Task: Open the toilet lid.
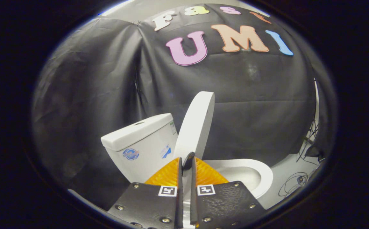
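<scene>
My tongs (186, 162) pinch the raised lid (195, 125) by its edge, tank (141, 143) behind, bowl (251, 173) open, cables (294, 183) on grey floor (283, 171).

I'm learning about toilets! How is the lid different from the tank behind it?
The white oval toilet lid stands raised, nearly upright; the white boxy ceramic tank sits level. The lid is thin and plain; the tank is chunky with blue stickers. The claw is almost closed around the lid's lower edge, away from the tank. Both are glossy white.
</scene>
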A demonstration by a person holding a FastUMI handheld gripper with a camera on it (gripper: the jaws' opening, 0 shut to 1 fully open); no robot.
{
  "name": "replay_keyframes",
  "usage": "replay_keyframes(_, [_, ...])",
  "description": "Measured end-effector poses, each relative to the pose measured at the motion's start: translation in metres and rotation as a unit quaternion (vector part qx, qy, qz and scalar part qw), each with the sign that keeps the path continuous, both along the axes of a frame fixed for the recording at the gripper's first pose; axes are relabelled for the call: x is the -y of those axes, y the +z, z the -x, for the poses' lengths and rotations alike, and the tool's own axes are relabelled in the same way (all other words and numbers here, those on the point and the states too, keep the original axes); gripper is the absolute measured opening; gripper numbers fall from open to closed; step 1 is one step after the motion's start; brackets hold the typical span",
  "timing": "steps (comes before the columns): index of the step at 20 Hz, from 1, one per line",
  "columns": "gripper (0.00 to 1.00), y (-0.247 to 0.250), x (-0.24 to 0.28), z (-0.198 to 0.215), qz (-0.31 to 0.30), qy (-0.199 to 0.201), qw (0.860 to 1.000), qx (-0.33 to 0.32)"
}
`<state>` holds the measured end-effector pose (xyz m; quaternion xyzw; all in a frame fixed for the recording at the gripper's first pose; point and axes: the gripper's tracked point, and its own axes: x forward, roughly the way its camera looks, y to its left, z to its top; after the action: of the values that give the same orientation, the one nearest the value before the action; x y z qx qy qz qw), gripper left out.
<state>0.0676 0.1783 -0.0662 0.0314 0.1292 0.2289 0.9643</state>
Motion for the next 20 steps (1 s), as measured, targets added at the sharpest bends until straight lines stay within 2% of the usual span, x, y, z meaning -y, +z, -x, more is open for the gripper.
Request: replay_keyframes(20, [0.09,-0.007,-0.028,0.02,0.013,0.029,0.999,0.044])
